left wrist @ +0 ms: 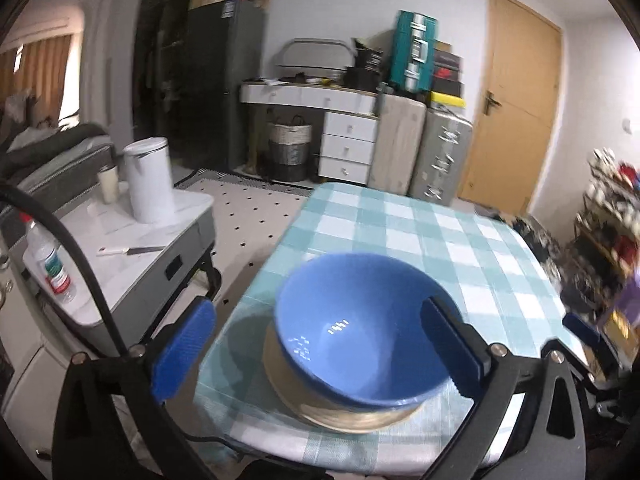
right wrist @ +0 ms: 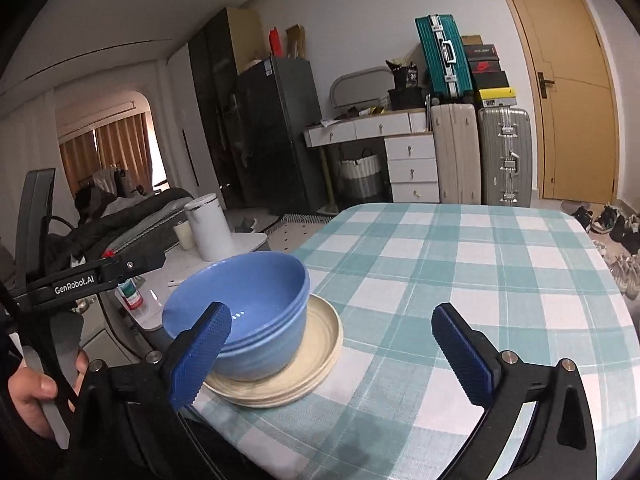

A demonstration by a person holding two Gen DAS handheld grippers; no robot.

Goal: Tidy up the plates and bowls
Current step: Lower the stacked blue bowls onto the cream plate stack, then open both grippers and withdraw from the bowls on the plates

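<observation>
Bowls (right wrist: 256, 312) sit in a blue stack on top of the cream plates (right wrist: 316, 360), and the plates rest on the checked table (right wrist: 480, 280), close to its near left corner. The stack tips a little to one side of the plates.

Over the bowls hangs the left gripper (left wrist: 316, 356). Its jaws are wide open with nothing held. One blue finger (left wrist: 448, 344) is in front of the bowl rim, but I cannot tell if it touches.

Just to the right of the plates is the right gripper (right wrist: 332, 352). It is wide open too and holds nothing.

I think the bowls are hard, smooth and a bit heavy. They could slip and break. A good place to pinch is the rim, one finger inside and one outside.
</observation>
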